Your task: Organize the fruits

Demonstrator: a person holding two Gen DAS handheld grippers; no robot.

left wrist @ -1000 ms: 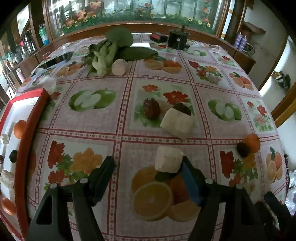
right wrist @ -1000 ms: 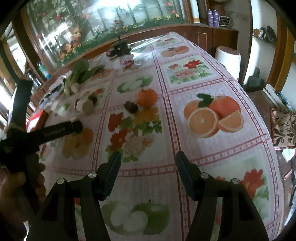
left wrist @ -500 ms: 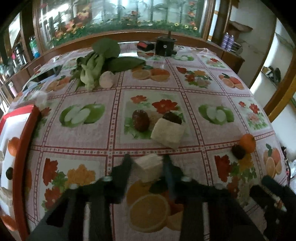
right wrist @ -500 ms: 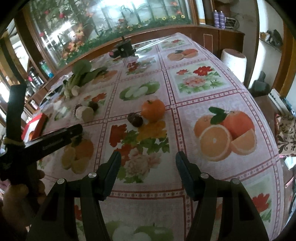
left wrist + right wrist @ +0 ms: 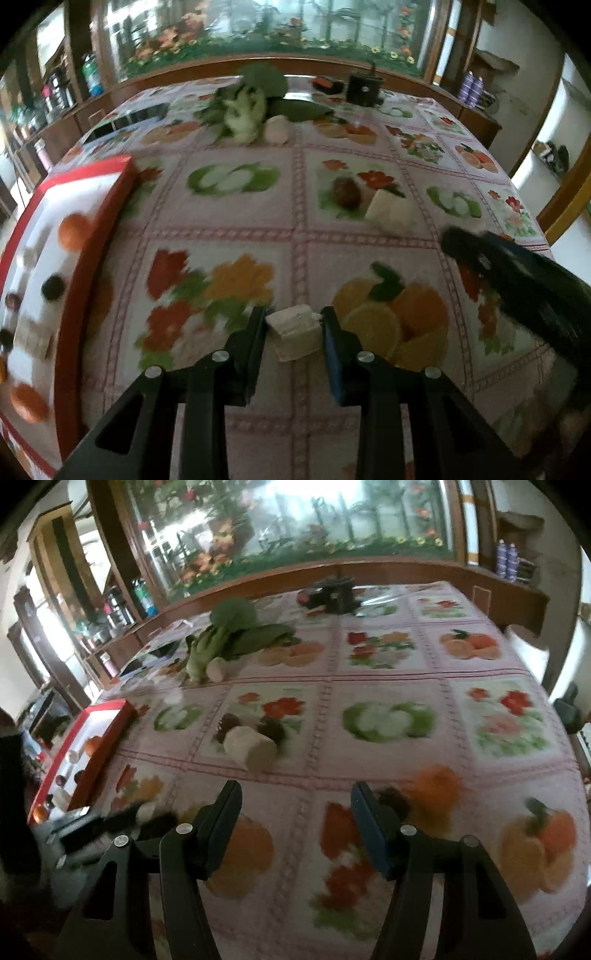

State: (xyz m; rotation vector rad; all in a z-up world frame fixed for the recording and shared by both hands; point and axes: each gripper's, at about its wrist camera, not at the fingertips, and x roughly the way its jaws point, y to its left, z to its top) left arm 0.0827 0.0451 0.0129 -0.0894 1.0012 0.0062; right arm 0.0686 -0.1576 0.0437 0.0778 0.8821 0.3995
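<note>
My left gripper [image 5: 293, 326] is shut on a pale white fruit chunk [image 5: 295, 332] and holds it above the printed tablecloth. A red-rimmed white tray [image 5: 92, 254] with oranges and dark fruits lies to its left. A second white chunk [image 5: 389, 210] and a dark date-like fruit [image 5: 346, 192] lie further back. My right gripper [image 5: 295, 812] is open and empty. Just past its right finger sit a small orange [image 5: 437, 788] and a dark fruit [image 5: 393, 801], both blurred. The white chunk [image 5: 251, 747] with dark fruits beside it lies ahead of it.
Bok choy [image 5: 245, 110] and a pale round vegetable [image 5: 277, 129] lie at the table's back, with a black box [image 5: 364, 88] behind. The right gripper's arm [image 5: 524, 280] shows at the right of the left wrist view. The red tray [image 5: 85, 753] is at the left.
My left gripper closed on the white chunk, lifted it and swung left toward the tray. My right gripper moved forward and left, bringing the orange and dark fruit close to its right finger.
</note>
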